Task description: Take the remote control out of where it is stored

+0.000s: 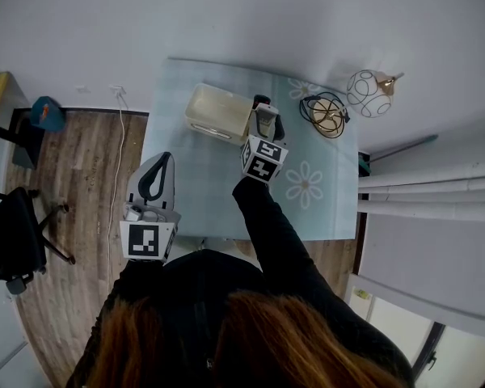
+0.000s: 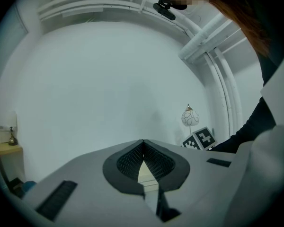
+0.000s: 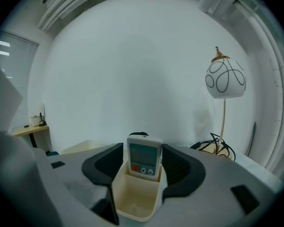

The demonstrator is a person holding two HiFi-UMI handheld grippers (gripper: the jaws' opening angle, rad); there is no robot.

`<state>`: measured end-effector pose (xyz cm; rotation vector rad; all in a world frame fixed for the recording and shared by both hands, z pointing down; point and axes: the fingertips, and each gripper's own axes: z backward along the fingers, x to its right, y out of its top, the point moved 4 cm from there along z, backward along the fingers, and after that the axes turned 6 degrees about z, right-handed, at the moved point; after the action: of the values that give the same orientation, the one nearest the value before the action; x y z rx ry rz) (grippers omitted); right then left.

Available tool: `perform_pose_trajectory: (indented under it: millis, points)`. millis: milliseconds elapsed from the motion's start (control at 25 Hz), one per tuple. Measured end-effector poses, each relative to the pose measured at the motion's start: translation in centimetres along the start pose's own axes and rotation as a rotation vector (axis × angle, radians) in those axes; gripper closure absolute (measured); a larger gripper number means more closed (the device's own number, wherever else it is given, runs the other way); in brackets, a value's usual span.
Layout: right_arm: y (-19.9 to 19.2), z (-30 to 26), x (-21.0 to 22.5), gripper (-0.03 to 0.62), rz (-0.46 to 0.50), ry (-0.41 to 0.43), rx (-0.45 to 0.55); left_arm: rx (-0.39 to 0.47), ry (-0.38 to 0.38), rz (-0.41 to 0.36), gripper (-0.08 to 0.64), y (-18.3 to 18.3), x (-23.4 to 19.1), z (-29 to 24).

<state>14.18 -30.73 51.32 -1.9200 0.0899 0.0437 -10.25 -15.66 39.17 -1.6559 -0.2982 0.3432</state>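
Two ribbed right gripper (image 3: pixel 143 150) jaws gape around the boxy white remote (image 3: pixel 144 160) in a cream plastic holder (image 3: pixel 135 200); left gripper (image 2: pixel 143 148) clenched.

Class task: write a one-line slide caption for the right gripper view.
Open right gripper straddling a white remote control that stands upright in its cream holder.

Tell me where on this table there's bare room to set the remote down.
Bare cloth: the near strip of the table, between the holder and the front edge, and the front right corner around the daisy print. Crowded: the back, with cream tray, holder and wire bowl.
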Motion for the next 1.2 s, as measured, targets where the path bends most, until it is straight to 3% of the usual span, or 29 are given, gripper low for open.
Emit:
perform_pose_trajectory:
  millis: [640,1200]
  points:
    - [-0.6,-2.2,0.1,0.33,-0.007,-0.025,-0.043,-0.01,0.028,0.004,0.555,-0.3,-1.3,0.0]
    - [1.7,-0.5,0.4,0.33,0.017,0.013,0.037,-0.008,0.001,0.005,0.555,-0.2,-0.6,-0.5]
